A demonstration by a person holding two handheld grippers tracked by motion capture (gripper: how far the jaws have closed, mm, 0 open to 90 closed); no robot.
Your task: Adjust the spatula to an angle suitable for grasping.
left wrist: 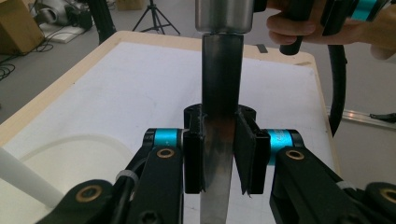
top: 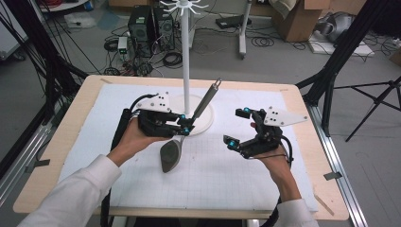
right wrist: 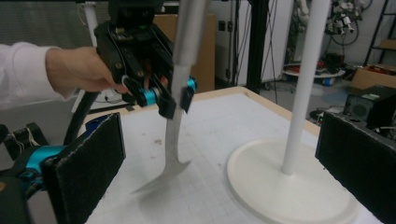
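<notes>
My left claw [top: 185, 126] is clamped on the flat neck of a long steel spatula with a grey metal handle [top: 189, 124], pads [left wrist: 194, 161] pressing on both faces of the blade shank. I hold it there, just under the handle, so the tool stands steep: its broad blade [top: 170, 155] points down toward the white gridded mat on the counter [top: 227, 175], its tip at or just above the mat in the right claw's view, while the handle end with its hanging loop [top: 217, 83] tilts up and away. That loop, I judge, is meant for one of the hooks on the white stand with a round base and a tall pole [top: 186, 71], which sits just behind the spatula.

My right claw [top: 237, 126] stands wide apart and empty, well to the side of the spatula, leaving it free to take the handle.

The pole is close beside the handle, so any swing must pass in front of it. The mat before me is bare, with open room toward the near edge of the counter and to the right.
</notes>
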